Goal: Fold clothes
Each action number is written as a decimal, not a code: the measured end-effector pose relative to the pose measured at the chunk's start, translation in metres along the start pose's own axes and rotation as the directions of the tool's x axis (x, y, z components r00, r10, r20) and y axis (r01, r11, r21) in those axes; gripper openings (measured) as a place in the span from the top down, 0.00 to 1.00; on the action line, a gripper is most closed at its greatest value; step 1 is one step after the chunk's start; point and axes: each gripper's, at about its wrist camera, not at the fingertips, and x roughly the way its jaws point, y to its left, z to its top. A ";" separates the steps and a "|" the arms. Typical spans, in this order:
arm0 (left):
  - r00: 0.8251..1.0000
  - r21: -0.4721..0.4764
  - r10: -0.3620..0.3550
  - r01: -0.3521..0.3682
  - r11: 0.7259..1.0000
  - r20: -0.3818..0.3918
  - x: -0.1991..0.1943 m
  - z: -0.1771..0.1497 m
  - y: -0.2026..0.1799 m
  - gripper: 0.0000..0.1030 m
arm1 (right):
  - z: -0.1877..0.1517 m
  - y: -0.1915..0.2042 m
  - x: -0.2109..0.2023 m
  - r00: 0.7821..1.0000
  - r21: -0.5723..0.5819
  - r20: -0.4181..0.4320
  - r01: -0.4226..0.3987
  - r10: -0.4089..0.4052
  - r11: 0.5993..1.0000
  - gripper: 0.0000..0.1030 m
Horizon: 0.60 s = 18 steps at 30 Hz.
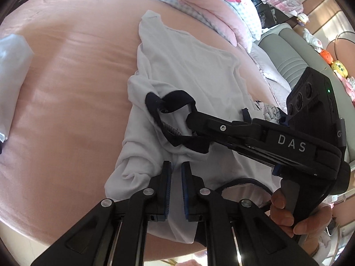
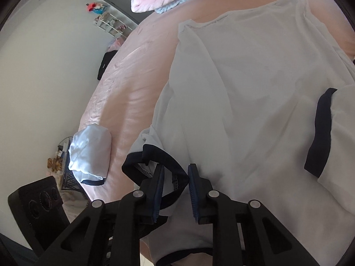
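shirt (image 1: 190, 71) lower hem cut off | left gripper (image 1: 176, 168) pinches shirt fold | right gripper (image 2: 175, 173) straddles navy collar (image 2: 155, 155), grip unclear

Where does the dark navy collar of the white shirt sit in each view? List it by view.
Left wrist view: dark navy collar at centre, under the right tool's tip.
Right wrist view: collar low centre, between that tool's fingers.
Shared landmark: pink bed sheet.
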 end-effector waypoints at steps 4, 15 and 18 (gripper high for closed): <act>1.000 -0.034 -0.004 0.003 0.999 -0.016 -0.006 0.003 0.003 0.91 | -0.002 0.001 0.001 1.000 -0.013 -0.003 0.005 -0.005 1.000 0.85; 0.997 -0.111 0.059 -0.053 0.992 0.056 -0.026 0.028 0.019 0.37 | -0.017 0.009 0.004 0.999 -0.078 -0.032 0.014 -0.017 0.997 0.85; 0.992 -0.118 0.103 -0.094 0.989 0.072 -0.024 0.037 0.025 0.37 | -0.019 0.009 0.003 1.000 -0.083 -0.028 0.007 -0.009 0.996 0.85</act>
